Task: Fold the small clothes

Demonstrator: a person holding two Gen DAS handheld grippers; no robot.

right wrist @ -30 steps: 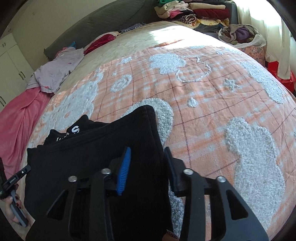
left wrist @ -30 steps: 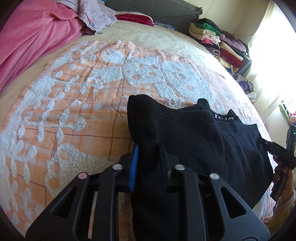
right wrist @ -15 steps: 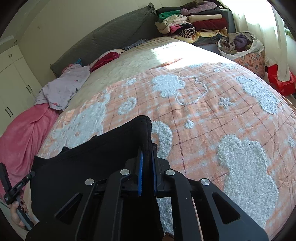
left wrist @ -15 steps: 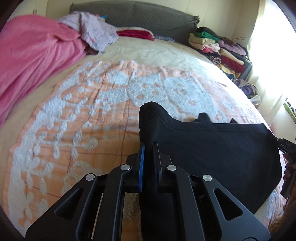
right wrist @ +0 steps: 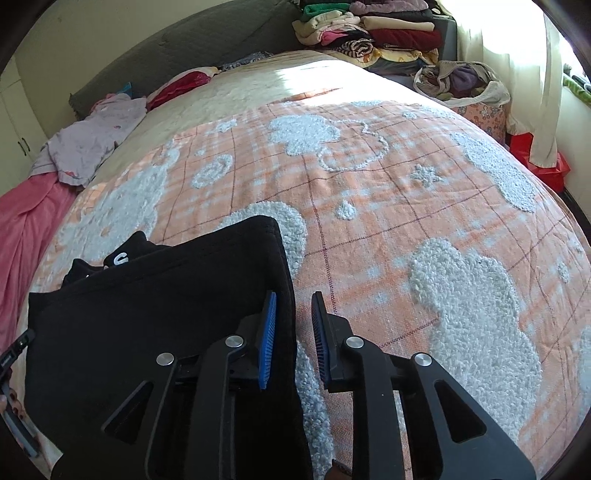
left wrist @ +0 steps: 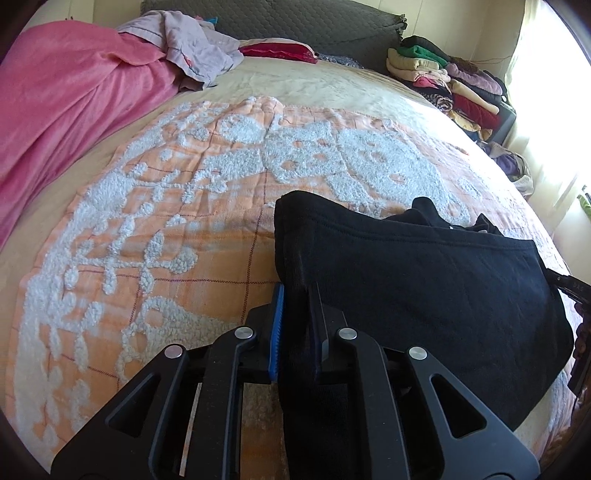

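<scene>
Black garment (left wrist: 424, 280) spread on the orange-and-white blanket (left wrist: 166, 229) of the bed, near its front edge, folded over itself, white lettering peeking out at the far side. Left claw (left wrist: 297, 325) opening, jaws only slightly apart, garment's left edge bunched between the blue pads and touching both. Right claw (right wrist: 291, 339) also opening, wider gap; garment's right edge against the left pad (right wrist: 266, 339) only, bare blanket showing beside the other pad. Pink cover (left wrist: 66, 107) along the bed's left side. Stack of folded clothes (right wrist: 369, 33) beyond the far right corner.
</scene>
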